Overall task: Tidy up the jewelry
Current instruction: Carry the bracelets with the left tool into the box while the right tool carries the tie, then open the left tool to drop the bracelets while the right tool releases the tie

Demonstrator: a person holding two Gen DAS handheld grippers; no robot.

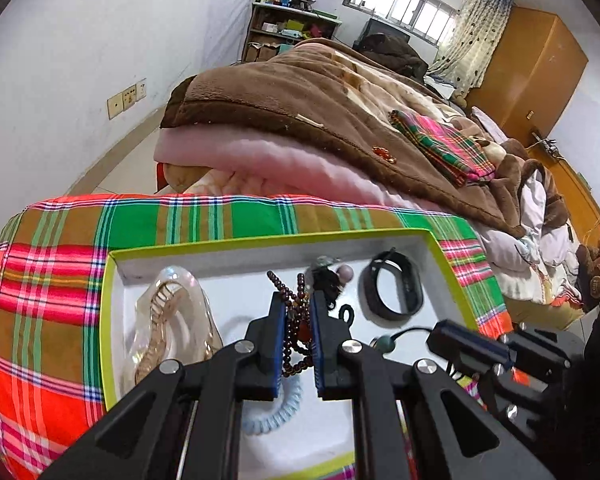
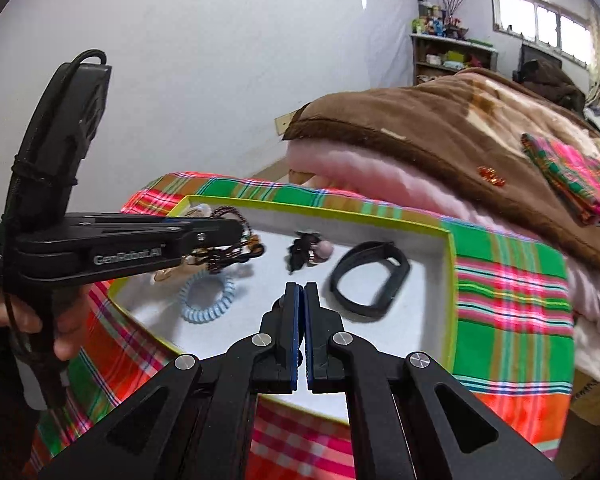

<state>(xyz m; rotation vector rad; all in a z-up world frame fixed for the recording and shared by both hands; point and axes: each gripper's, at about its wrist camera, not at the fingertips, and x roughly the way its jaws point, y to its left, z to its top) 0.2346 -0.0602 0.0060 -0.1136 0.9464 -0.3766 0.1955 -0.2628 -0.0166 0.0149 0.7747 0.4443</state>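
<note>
While my left gripper (image 1: 297,308) is clamped on the dark red bead string (image 1: 294,320), I judge the step in hand to be carrying those beads to a clear patch of the green-rimmed box (image 1: 236,240) and laying them down without a tangle. In the right wrist view the string hangs in loops from the left gripper (image 2: 240,240), lifted above the white floor of the box at its far left. To do this well I should lower slowly, let the hanging loops touch first, then ease the jaws apart so the beads settle in a coil and not across the pale blue spiral hair tie (image 2: 208,298) just below them. My right gripper (image 2: 301,292) has its jaws pressed together; whether a thin cord is pinched there I cannot tell, though a small bead on a black cord (image 1: 384,342) lies near it in the left wrist view. A black wristband (image 2: 370,278) sits at the right of the box, a black hair ornament with pale beads (image 2: 310,254) in the middle, and a clear bag holding a gold chain (image 1: 168,320) at the left.

The box rests on a bright plaid cloth (image 2: 512,280), soft and likely to give underneath. Beyond it lie a brown blanket (image 1: 300,104) over pink bedding (image 1: 284,160), then a cluttered shelf (image 1: 288,28), a window (image 1: 400,0) and a wooden wardrobe (image 1: 532,68).
</note>
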